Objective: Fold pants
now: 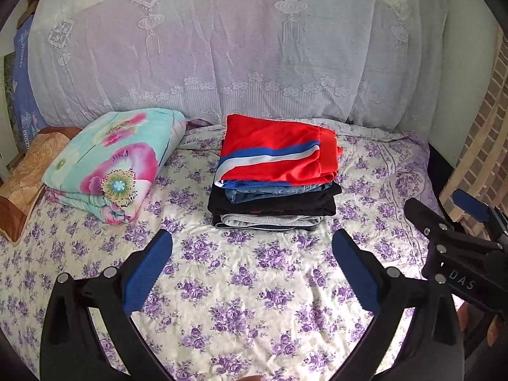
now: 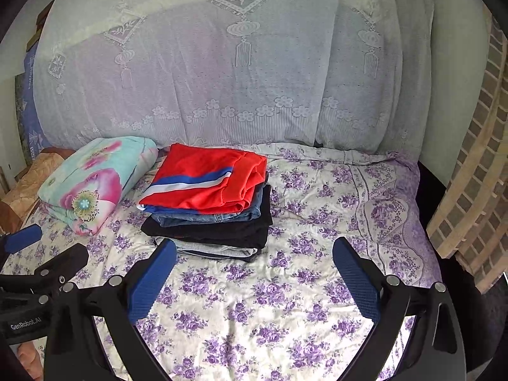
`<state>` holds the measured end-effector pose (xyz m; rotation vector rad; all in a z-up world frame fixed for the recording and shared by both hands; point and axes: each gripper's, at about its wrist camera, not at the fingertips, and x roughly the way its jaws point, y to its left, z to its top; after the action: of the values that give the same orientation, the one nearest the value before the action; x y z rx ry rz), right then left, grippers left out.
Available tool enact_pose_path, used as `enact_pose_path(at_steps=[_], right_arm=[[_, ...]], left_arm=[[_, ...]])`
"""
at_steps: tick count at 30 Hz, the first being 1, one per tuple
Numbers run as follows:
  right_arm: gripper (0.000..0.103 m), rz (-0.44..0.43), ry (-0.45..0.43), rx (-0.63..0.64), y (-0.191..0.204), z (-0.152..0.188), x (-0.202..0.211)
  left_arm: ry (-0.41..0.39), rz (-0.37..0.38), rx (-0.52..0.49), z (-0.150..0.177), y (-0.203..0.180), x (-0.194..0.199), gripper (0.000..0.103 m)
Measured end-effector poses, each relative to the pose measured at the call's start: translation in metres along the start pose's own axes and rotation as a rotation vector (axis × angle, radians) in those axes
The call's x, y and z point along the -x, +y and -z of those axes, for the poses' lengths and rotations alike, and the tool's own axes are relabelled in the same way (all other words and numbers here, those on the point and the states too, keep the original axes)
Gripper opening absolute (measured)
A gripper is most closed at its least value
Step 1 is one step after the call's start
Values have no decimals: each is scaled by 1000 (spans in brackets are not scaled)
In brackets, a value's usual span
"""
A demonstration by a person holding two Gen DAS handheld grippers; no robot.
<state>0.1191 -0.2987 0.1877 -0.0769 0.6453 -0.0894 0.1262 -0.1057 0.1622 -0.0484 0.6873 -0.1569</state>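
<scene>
Your left gripper [image 1: 252,241] hangs low over the bed sheet [image 1: 247,301], fingers spread wide w/ nothing between them, blue pads [image 1: 149,270] facing inward. It points straight at the stack of folded clothes [image 1: 273,203], which sits near the back of the bed, apart from the fingertips w/ bare sheet between.

Your right gripper [image 2: 254,244] is in much the same pose: level, low, jaws wide apart, empty. Its left pad [image 2: 152,281] overlaps the stack's front corner in the right wrist view; can't tell if it touches or just sits in front. Both grippers are side by side, close. The right one shows at the right edge of the left wrist view, and the left one shows at the left edge of the right wrist view.

Pants: the red pants [image 1: 276,155] w/ a blue and white stripe lie folded on top of the stack, above denim [image 1: 279,190], black and grey layers. Stack looks squared, edges roughly aligned.

Left of the stack, just beside it, is a folded floral quilt [image 1: 111,158], teal w/ pink flowers. A brown pillow [image 1: 25,177] lies at the far left. Behind everything hangs a lace curtain [image 1: 222,47]. A bit of your hand [image 2: 30,357] shows bottom left in the right wrist view.
</scene>
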Motion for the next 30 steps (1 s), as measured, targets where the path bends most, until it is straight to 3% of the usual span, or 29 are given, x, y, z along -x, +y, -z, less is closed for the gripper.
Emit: enact_pose_path(at_steps=[30], right_arm=[[99,52,-14,-3,-9,0,9]], left_arm=[[5,33,-30,2,-19,-3,98]])
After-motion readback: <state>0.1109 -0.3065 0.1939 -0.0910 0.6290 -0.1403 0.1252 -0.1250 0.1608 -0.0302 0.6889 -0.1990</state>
